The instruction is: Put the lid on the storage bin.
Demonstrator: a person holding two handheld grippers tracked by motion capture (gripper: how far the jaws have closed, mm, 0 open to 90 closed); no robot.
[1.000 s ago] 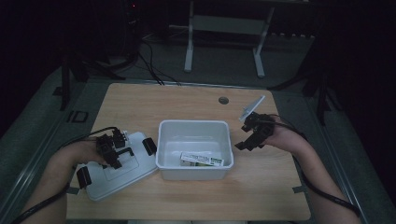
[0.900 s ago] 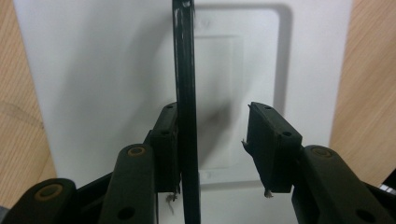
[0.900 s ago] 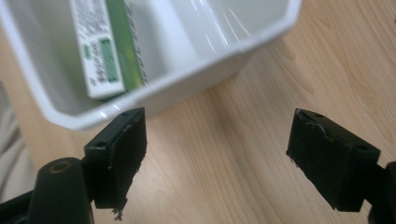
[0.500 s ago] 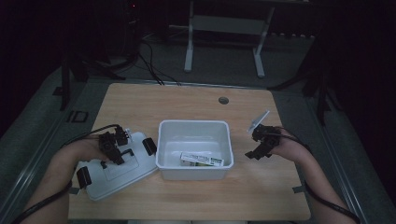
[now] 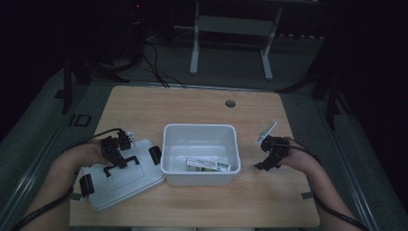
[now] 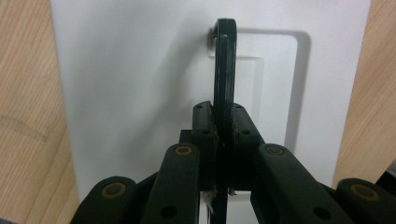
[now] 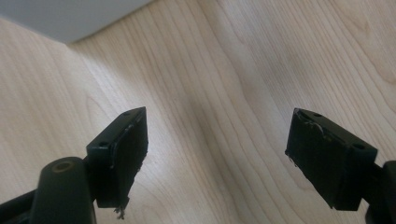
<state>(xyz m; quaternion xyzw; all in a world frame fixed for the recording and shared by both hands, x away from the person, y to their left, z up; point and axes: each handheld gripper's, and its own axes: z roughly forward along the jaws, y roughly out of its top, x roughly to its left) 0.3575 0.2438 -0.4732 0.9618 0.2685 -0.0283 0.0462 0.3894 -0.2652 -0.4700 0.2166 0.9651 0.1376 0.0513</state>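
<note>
1. My left gripper (image 6: 219, 140) has just been closing and is now clamping the black handle (image 6: 223, 70) of the white lid (image 5: 122, 175), lying on the worktop (image 5: 192, 106) left of the bin (image 5: 200, 154).
2. My right gripper (image 7: 217, 154) is hanging open over bare wood.

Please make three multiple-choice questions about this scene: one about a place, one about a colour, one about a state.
1. Where is the lid? A in the bin; B on the table, left of the bin; C on the floor.
2. What colour is the bin? A white; B red; C black.
3. What is the left gripper doing? A standing open above the table; B shut on the handle; C shut on a cloth.

Answers: 1 B, the high view shows the lid beside the bin. 2 A, its walls are white. 3 B, the jaws clamp the handle.
</note>
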